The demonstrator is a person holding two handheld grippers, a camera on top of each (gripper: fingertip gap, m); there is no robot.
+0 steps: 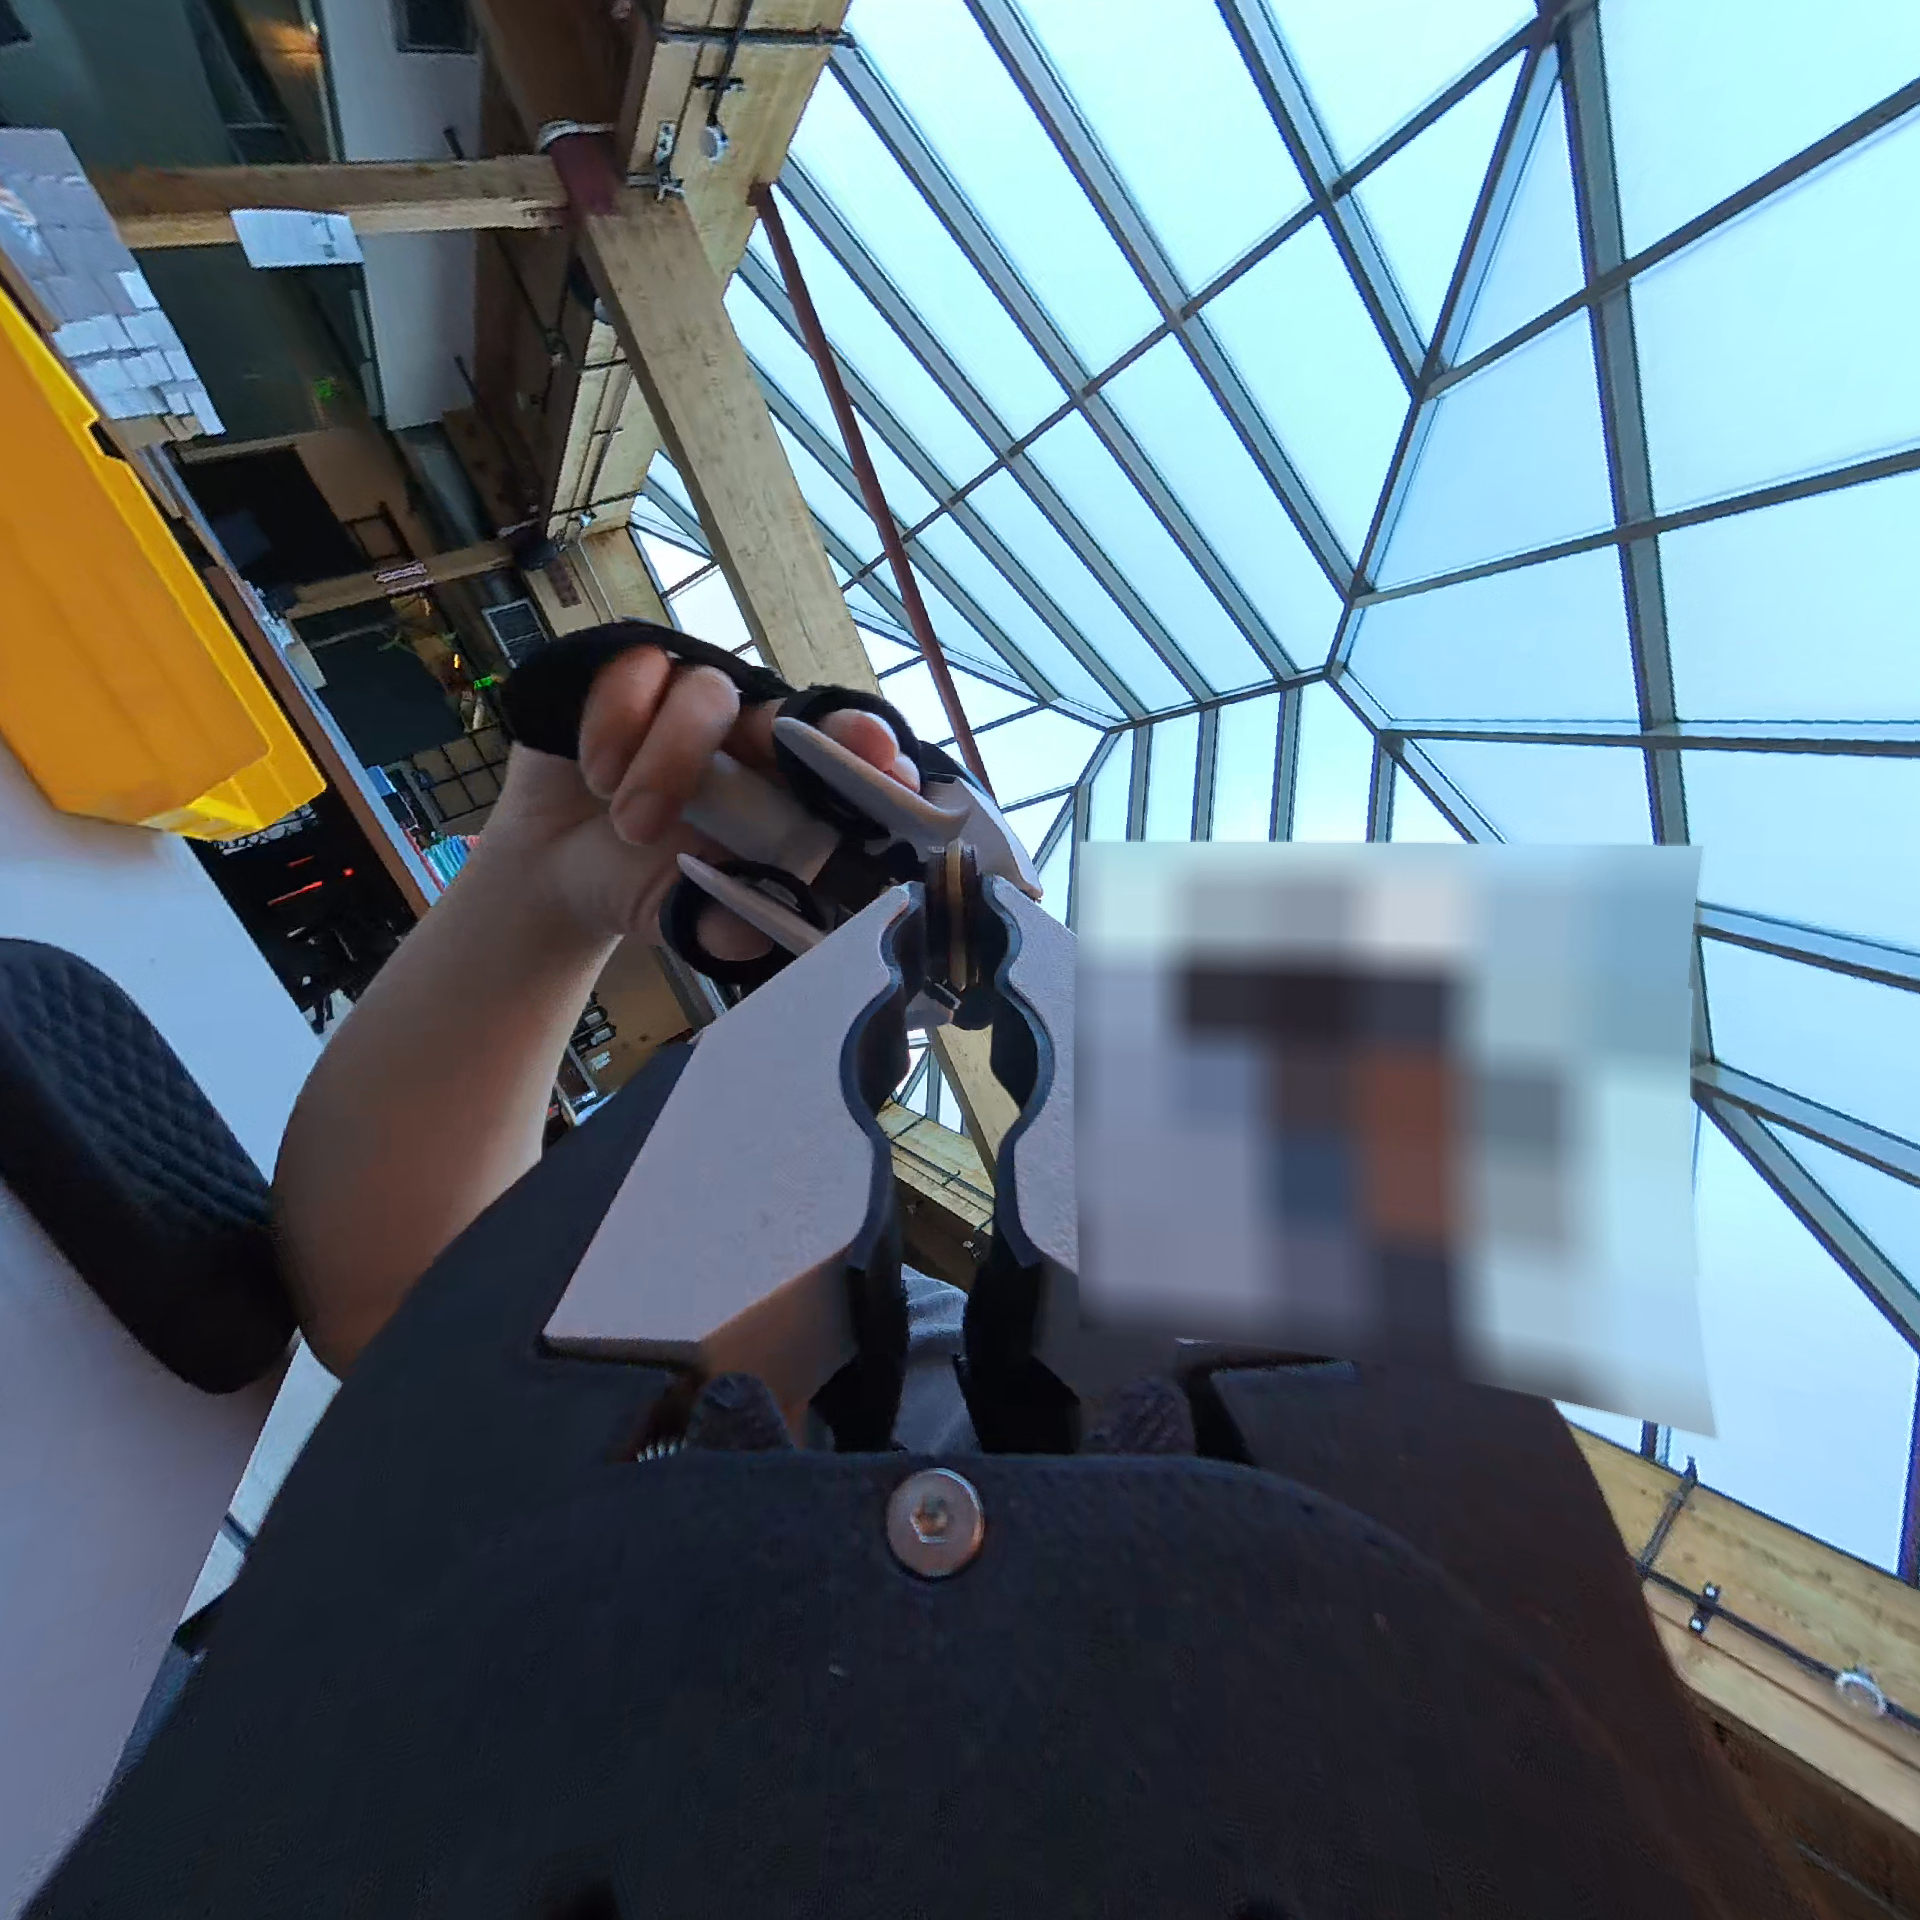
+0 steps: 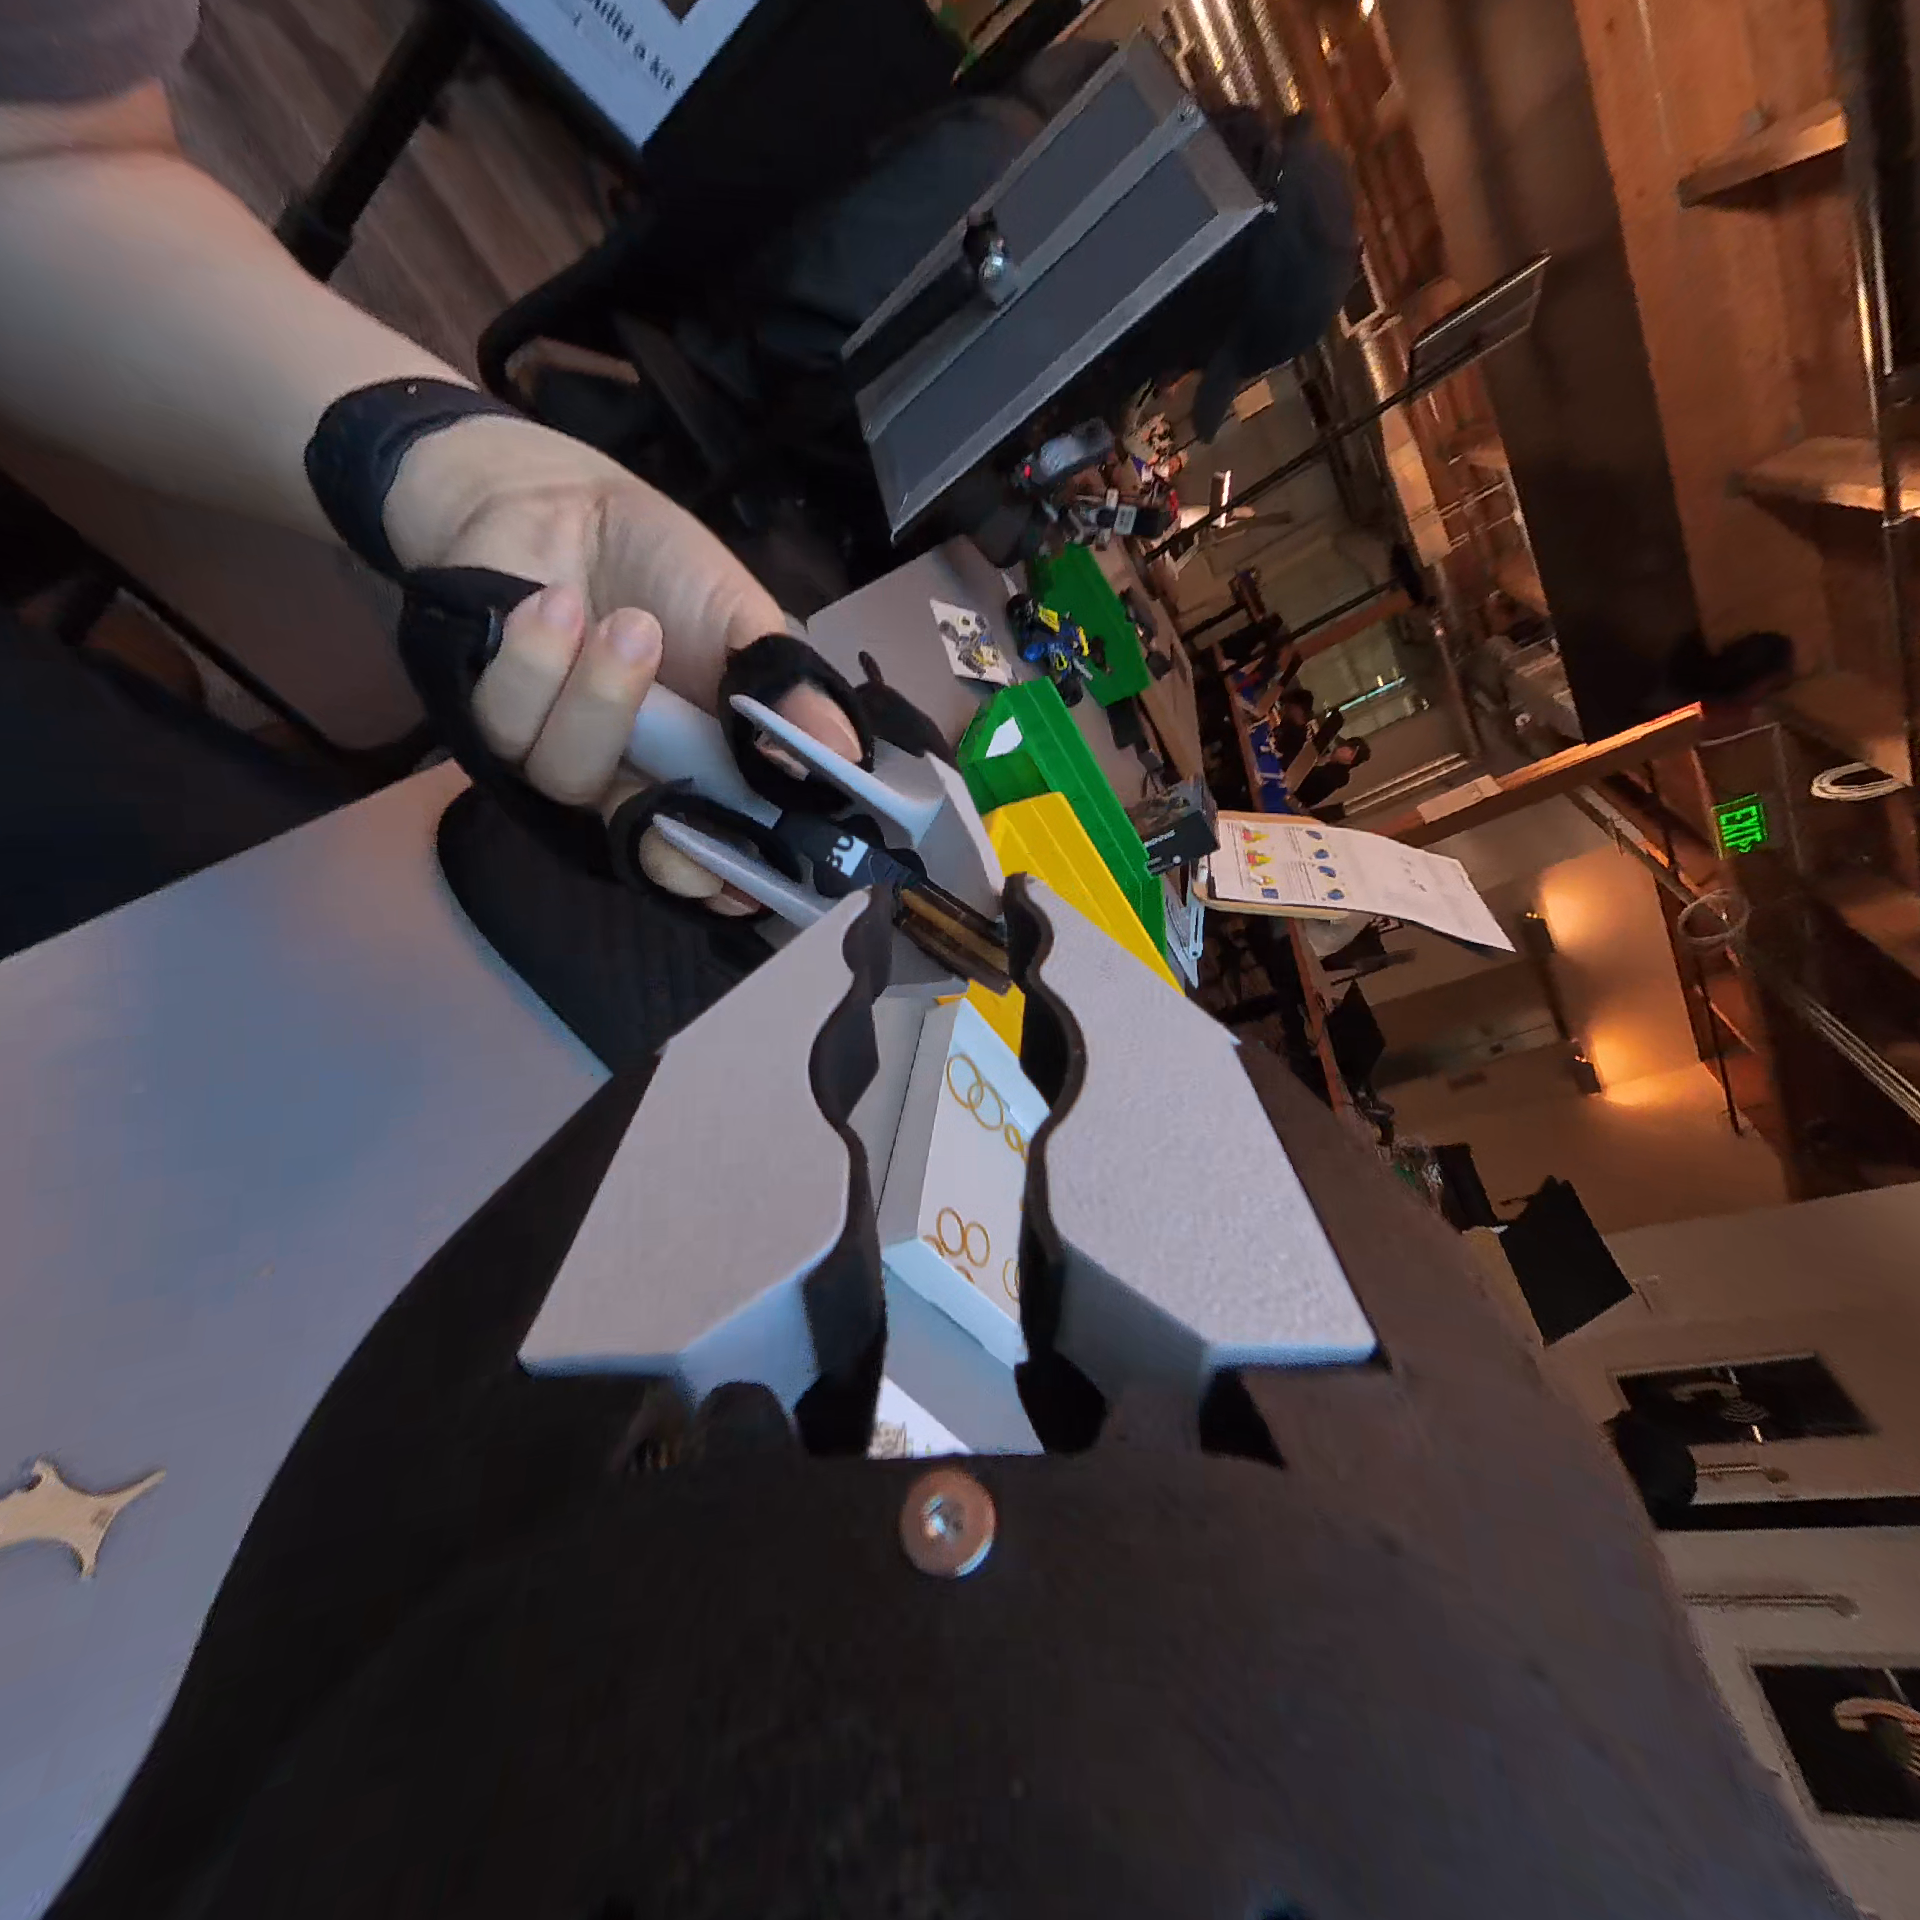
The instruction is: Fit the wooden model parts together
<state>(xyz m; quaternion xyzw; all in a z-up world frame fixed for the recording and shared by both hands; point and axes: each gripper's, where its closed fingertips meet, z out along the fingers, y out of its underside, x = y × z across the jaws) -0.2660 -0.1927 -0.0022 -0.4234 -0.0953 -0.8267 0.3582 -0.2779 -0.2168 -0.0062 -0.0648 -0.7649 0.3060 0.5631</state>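
Note:
In the left wrist view my left gripper (image 1: 951,902) points up toward a glass roof, jaws nearly closed on a small stack of thin wooden model parts (image 1: 956,940) at its tips. The right gripper (image 1: 925,831), held in a hand, meets the same parts from the far side. In the right wrist view my right gripper (image 2: 940,914) is shut on the wooden parts (image 2: 951,935), seen edge-on as dark and golden layers. The left gripper (image 2: 925,821) closes on them from the opposite side. Both hold the parts in the air above the table.
A flat star-like wooden piece (image 2: 73,1512) lies on the grey table (image 2: 208,1143). A white tray (image 2: 982,1174) with golden rings sits below the grippers. Yellow (image 2: 1060,873) and green (image 2: 1049,748) bins, a clipboard (image 2: 1340,873) and a black pad (image 1: 114,1153) stand around. The tips of both grippers are at nearly the same place. The right tips stand about 20 cm off the flat star-like wooden piece (image 2: 73,1512).

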